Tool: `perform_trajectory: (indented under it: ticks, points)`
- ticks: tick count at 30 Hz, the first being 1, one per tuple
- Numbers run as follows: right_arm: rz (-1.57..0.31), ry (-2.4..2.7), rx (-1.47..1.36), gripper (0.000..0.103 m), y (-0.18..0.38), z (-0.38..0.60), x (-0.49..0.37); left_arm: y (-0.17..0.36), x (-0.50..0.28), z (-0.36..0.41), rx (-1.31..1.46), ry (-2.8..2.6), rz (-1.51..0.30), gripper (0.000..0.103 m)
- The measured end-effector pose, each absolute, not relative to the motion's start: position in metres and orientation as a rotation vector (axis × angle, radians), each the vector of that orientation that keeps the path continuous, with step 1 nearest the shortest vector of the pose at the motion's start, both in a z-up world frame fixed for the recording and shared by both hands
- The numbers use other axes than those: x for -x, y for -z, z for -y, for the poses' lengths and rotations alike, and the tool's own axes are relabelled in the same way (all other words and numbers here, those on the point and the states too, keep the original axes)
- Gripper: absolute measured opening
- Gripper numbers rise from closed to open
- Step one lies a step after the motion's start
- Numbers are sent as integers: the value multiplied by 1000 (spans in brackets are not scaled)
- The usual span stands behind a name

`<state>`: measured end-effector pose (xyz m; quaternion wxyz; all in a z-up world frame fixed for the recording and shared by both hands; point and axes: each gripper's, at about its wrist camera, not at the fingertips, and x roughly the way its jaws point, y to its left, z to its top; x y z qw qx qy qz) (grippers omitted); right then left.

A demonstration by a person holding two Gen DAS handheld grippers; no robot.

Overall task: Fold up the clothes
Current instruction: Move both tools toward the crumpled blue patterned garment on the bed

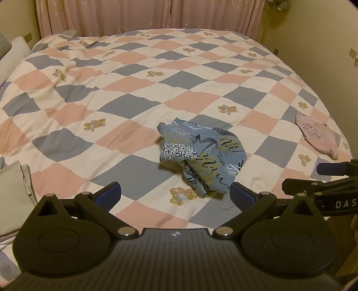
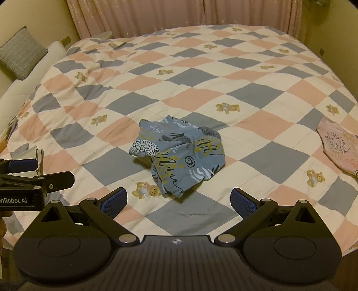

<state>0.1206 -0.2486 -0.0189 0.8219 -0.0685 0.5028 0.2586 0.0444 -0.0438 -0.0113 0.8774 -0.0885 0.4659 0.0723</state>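
A crumpled blue patterned garment [image 1: 201, 154] [image 2: 179, 154] lies in a heap near the middle of the checkered quilt [image 1: 125, 85] [image 2: 223, 73]. My left gripper [image 1: 175, 197] hovers open just short of the heap's near edge, nothing between its blue pads. My right gripper [image 2: 179, 201] is open too, at the same distance from the heap. Each gripper shows at the edge of the other's view: the right gripper [image 1: 324, 176] at the right, the left gripper [image 2: 24, 173] at the left. A pink garment [image 1: 317, 136] [image 2: 340, 147] lies flat near the bed's right edge.
Pale folded cloth [image 1: 15, 192] [image 2: 33, 156] rests at the bed's left edge. A grey cushion [image 2: 21, 52] and white pillows [image 2: 40, 67] sit at the far left. Pink curtains [image 1: 145, 15] hang behind the bed. A wall [image 1: 324, 56] runs along the right.
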Motion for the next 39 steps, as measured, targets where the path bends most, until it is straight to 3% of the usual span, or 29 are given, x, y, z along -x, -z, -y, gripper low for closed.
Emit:
perform_trajectory:
  ticks: [27,39]
  points:
    - [-1107,-673,197,101,51,257,-158,27,-44,68,206,-271,-1041,102]
    - [-1111,-597,236,101,57,240,-154,44,-44,32,203,-188,-1045,102]
